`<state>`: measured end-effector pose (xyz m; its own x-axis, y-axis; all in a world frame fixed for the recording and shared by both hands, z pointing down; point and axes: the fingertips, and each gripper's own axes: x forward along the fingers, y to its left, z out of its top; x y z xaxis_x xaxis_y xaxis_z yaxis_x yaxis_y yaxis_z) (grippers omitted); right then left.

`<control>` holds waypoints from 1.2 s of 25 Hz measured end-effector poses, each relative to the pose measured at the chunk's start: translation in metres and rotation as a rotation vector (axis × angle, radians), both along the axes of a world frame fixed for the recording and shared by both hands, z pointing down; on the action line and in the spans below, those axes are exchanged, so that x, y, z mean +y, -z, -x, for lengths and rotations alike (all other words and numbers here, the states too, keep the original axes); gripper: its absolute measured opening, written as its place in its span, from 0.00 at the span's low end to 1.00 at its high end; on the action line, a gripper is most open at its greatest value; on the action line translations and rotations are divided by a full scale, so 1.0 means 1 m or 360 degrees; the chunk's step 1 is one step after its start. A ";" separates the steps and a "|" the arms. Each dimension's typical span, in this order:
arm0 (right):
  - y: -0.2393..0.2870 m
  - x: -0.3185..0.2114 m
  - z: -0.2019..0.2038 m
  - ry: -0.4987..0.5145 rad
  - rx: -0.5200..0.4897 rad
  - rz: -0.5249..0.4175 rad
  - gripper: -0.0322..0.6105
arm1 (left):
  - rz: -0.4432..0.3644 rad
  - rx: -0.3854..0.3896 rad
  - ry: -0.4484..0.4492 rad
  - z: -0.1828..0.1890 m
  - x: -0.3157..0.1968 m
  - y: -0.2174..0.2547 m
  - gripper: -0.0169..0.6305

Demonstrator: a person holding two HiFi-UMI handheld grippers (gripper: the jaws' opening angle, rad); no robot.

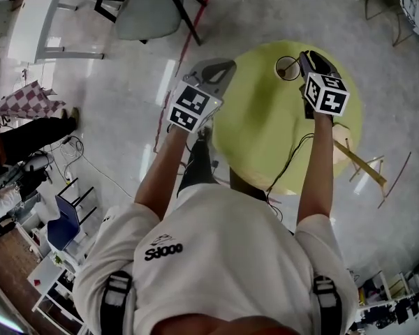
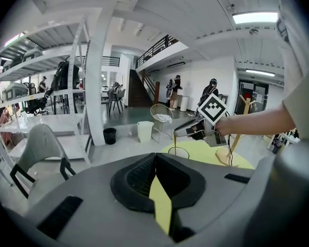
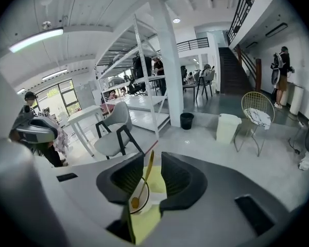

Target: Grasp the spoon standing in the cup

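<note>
A clear glass cup stands near the far edge of the round yellow-green table. A gold spoon leans in the cup, bowl down and handle up. My right gripper is open, and the spoon's handle rises in the gap between its jaws, closer to the left one. Seen from the left gripper view, the right gripper hangs over the cup with the spoon below its tip. My left gripper is shut and empty, off the table's left edge.
A wooden stand and a black cable are on the table's right side. A grey chair and a white table stand beyond on the floor. A wire chair and a white bin are further off.
</note>
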<state>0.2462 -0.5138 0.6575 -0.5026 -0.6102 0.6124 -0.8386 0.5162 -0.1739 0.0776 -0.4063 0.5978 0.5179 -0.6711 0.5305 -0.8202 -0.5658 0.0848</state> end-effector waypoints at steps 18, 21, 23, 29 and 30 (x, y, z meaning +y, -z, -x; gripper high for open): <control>0.010 0.023 0.012 0.0028 0.0053 -0.0023 0.09 | -0.0028 0.0011 -0.0064 0.008 0.020 0.015 0.07; 0.029 0.040 0.017 0.0014 0.0046 -0.0076 0.09 | -0.0067 0.0031 -0.0089 0.011 0.031 0.031 0.07; 0.048 0.048 0.019 -0.0009 0.0045 -0.0138 0.09 | -0.0113 0.0032 -0.0130 0.012 0.037 0.043 0.07; 0.116 0.071 0.023 -0.0082 0.0083 -0.0318 0.09 | -0.0235 0.0045 -0.0248 0.018 0.048 0.083 0.07; 0.126 0.077 0.023 -0.0093 0.0096 -0.0338 0.09 | -0.0252 0.0051 -0.0262 0.019 0.051 0.089 0.07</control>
<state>0.2227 -0.4370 0.5320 -0.4290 -0.7556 0.4950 -0.8737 0.4862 -0.0150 0.0583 -0.3553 0.5085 0.6422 -0.6498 0.4067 -0.7140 -0.7001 0.0089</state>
